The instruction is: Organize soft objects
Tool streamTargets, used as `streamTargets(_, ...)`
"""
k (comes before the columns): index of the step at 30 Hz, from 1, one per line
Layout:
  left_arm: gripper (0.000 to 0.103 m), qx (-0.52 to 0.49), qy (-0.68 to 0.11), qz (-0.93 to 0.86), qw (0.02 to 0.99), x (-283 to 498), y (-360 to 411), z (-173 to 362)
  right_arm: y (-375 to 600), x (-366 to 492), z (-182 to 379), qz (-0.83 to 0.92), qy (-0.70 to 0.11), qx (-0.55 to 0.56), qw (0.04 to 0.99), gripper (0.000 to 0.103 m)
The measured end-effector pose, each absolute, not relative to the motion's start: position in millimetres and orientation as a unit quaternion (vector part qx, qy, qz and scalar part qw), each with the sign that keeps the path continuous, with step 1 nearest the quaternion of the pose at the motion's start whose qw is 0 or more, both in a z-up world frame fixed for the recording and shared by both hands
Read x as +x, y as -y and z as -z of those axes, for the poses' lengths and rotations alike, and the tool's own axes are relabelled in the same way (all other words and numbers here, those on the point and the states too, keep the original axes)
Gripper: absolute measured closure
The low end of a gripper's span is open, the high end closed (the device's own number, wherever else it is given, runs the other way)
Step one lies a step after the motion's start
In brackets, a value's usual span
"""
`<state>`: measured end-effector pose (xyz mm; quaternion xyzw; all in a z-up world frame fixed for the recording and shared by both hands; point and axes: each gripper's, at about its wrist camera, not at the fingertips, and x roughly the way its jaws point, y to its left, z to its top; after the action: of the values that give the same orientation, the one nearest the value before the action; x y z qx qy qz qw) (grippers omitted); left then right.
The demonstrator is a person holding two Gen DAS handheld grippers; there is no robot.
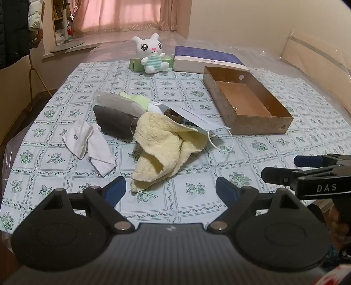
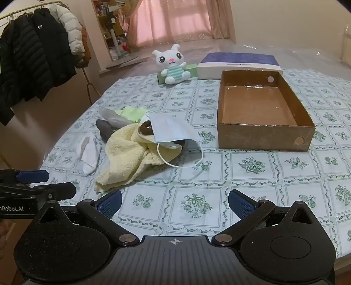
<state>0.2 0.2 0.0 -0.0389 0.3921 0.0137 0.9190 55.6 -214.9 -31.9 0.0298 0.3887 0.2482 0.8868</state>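
Both grippers are matte black, the left gripper (image 1: 171,193) and right gripper (image 2: 174,202) alike, with blue ribbed pads (image 1: 115,191) inside the jaws. Silver pivot screws (image 2: 126,237) shine; white lettering (image 1: 326,187) reads "DAS".

Pale cream walls (image 1: 241,26). Sheer pink curtains (image 2: 175,19) cover a bright window on the far side. Glossy pale floor (image 1: 114,39) below them. Gold metal clothes rail (image 2: 28,8) at left, hung with black and white puffer jackets (image 2: 37,50). Cluttered wooden shelving unit (image 2: 107,24) beside the curtains.
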Motion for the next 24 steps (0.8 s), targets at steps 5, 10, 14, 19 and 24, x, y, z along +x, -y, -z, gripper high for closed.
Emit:
streamTargets(5,0.015,-0.039,-0.391,-0.014,0.92,0.2,-1.3,-0.3,215.0,55.5,31.7,-0.249,-0.388,0.03,0.887,0.0)
streamTargets(10,0.015,-0.036,-0.391,-0.015,0.92,0.2,0.0,0.1,214.0,56.2,31.4,-0.249,-0.389,0.031,0.886,0.0)
streamTargets(14,0.015,-0.036,-0.39,-0.015,0.92,0.2,-0.1,-0.2,211.9,57.0,31.1,-0.249,-0.39,0.031,0.886,0.0)
streamTargets(19,0.015,-0.036,-0.391,-0.015,0.92,0.2,0.0,0.1,214.1,55.9,32.4,-0.249,-0.387,0.031,0.887,0.0)
streamTargets(24,0.015,-0.036,-0.39,-0.015,0.92,0.2,0.1,0.1,215.0,56.7,31.3,-0.25,-0.388,0.031,0.887,0.0)
